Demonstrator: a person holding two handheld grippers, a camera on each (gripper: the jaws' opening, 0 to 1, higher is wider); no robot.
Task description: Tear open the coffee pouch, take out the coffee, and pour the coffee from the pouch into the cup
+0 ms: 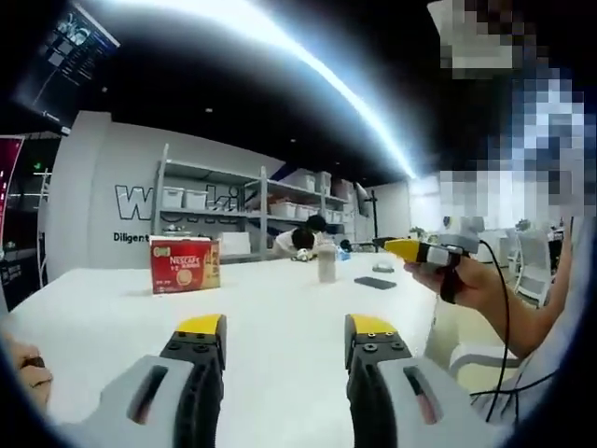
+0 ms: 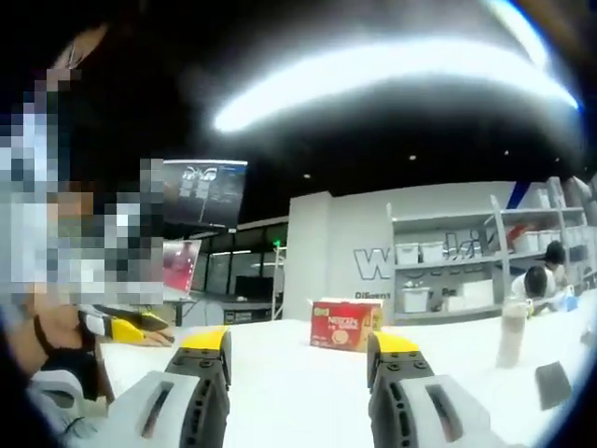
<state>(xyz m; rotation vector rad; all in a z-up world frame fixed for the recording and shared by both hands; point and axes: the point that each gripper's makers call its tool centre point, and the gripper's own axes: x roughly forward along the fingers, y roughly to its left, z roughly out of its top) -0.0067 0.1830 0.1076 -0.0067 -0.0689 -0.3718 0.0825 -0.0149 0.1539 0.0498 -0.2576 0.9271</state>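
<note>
Both held wide and empty above the white table (image 1: 280, 308), left gripper (image 1: 284, 338) and right gripper (image 2: 298, 345) facing the red cardboard coffee box (image 1: 185, 265) well ahead, translucent cup (image 1: 326, 261) beyond: best approached low, closing squarely on the box before any tearing.

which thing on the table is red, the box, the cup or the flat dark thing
The Nescafe box is the red one, with yellow trim. The cup is pale and translucent; the flat object is dark grey.
</note>
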